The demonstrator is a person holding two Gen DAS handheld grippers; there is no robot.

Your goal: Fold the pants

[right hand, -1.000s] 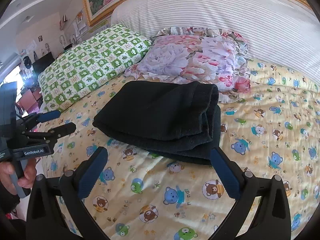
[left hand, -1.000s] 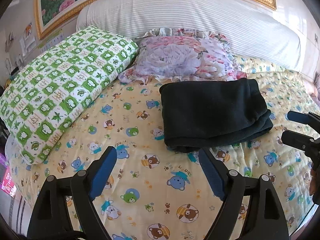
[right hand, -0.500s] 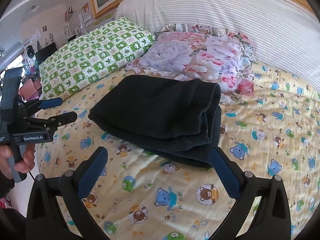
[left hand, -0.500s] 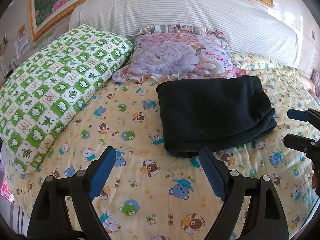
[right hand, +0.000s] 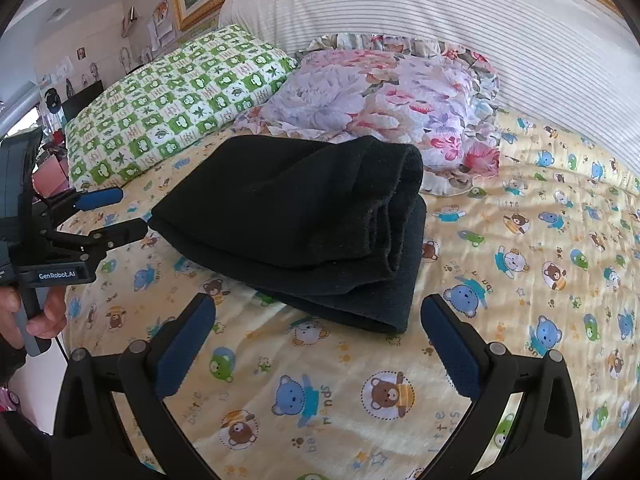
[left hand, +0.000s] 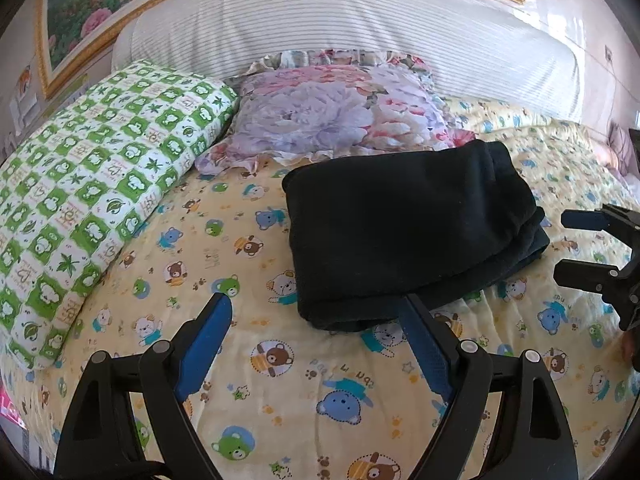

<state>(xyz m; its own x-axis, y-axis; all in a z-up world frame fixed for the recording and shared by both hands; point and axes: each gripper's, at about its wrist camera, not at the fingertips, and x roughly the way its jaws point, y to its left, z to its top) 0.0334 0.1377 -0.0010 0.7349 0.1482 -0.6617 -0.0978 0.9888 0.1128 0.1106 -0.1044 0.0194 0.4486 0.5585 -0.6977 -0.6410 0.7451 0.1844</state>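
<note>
The black pants [left hand: 404, 224] lie folded in a thick rectangular stack on the yellow bear-print bedsheet [left hand: 280, 380], just in front of the pillows; they also show in the right wrist view [right hand: 304, 216] with the layered edges facing right. My left gripper [left hand: 316, 312] is open and empty, hovering just short of the stack's near-left corner. My right gripper [right hand: 320, 312] is open and empty, just short of the stack's near edge. Each gripper shows in the other's view: the right one [left hand: 568, 244] at the far right, the left one [right hand: 128, 212] at the far left.
A green-and-white checked pillow [left hand: 88, 184] lies at the left, a floral pillow [left hand: 320, 116] behind the pants. A striped white bolster [left hand: 360, 28] runs along the headboard under a gold-framed painting [left hand: 80, 12]. Room furniture shows past the bed's left edge [right hand: 52, 120].
Both grippers have moved closer to the folded pants, which loom larger in both views. The pants have not moved. Both grippers stayed open.
</note>
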